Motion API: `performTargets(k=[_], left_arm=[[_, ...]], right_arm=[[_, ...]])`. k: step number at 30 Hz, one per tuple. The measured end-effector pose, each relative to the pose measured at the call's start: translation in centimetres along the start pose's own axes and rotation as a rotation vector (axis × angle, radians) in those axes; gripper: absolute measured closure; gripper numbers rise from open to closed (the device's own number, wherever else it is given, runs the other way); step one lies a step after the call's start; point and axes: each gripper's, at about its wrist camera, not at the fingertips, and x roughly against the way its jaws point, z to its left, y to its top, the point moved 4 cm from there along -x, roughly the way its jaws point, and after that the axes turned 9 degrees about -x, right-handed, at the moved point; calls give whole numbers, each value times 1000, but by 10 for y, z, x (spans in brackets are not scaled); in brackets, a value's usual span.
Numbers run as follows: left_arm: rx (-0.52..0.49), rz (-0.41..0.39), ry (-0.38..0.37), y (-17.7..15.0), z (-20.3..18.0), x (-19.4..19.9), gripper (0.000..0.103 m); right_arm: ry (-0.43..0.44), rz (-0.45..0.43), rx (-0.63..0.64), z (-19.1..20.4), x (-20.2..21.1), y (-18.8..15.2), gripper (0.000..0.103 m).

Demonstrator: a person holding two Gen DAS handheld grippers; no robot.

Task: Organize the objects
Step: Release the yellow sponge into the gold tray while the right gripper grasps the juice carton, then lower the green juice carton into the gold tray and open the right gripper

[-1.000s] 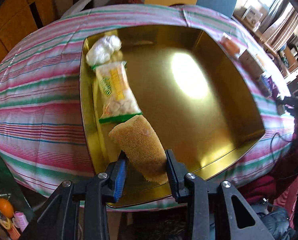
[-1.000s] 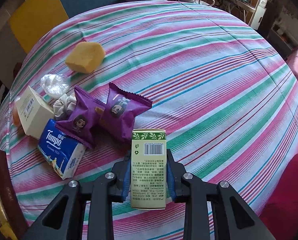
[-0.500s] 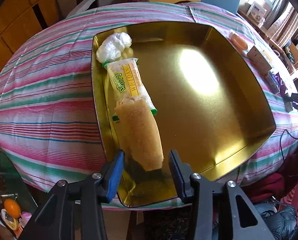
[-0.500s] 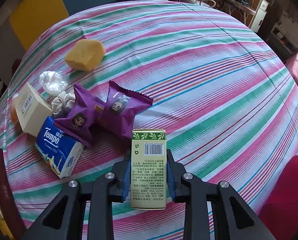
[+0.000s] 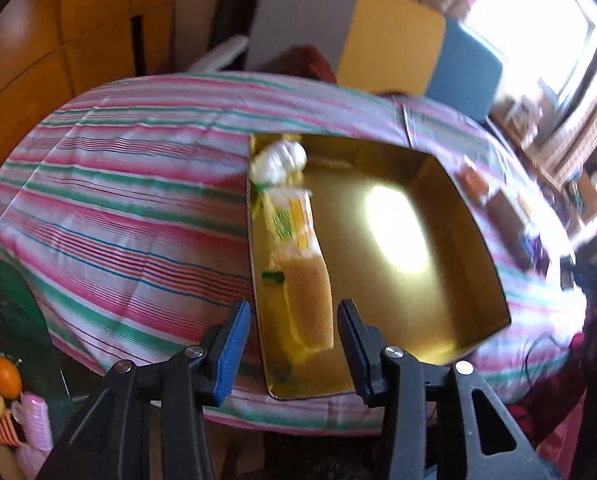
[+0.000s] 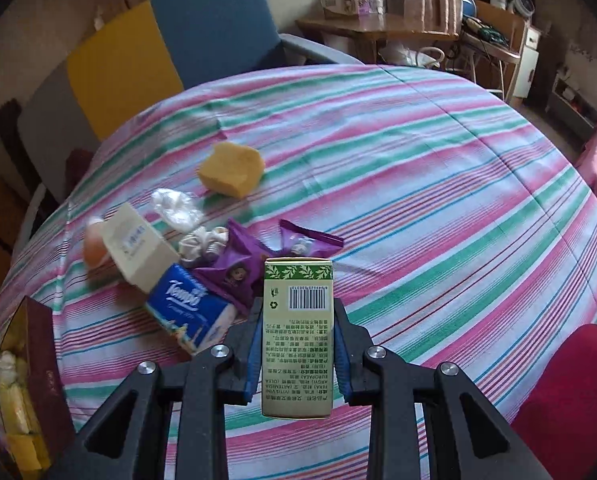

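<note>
Right gripper (image 6: 298, 344): jaws clenched on the green box (image 6: 297, 336), one pad flat on each long side. Box up off the desk, barcode face up. Looks like light card, stiff but easy to dent, so a soft squeeze on the flat sides, near the middle, seems best.

Just past the box: two purple snack bags (image 6: 254, 264), crinkly and slippery, best pinched at a sealed end. Beside them a blue tissue pack (image 6: 190, 308), soft and squashy, then a cream box (image 6: 138, 248) leaning on it. Farther off, a yellow sponge (image 6: 232, 170), very light and springy, good to grab anywhere.

Left gripper (image 5: 294, 340): jaws released, just been opening, nothing pressed between them. Below, a brown sponge (image 5: 310, 304) lying in the gold tray (image 5: 438, 312), along its left wall. Touching it, a long snack pack (image 5: 292, 224), then a white plastic ball (image 5: 278, 158) in the far corner.

Most of the tray bare. Under everything, the striped cloth (image 6: 438, 184) on the desk.

Probably next: green box into the tray.
</note>
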Motion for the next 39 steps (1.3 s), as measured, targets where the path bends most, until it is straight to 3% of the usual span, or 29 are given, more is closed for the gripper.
performTargets(k=[3,7,12,18,24,30,39], left_arm=[[28,-29,-4,3,4,2,58],[46,-41,-5,1,8,2,57],[81,-56,1,-4,18,5,57],[118,-65,-3,-14,33,9,57],[153,-43,-10,-26,45,0,58],[172,-42,-30,-31,49,-6,58],[197,-40,-50,-33,54,-9,58]], right_arm=[[93,-8,86,42,31,-12,73],[267,17,278,133,72,-45,73],[438,153,579,259,92,-140,73],[454,360,803,352,59,-257,73],[356,450,854,386,19,-305,73],[307,485,843,399,4,-315,73],[299,518,835,412,-5,-338,72]])
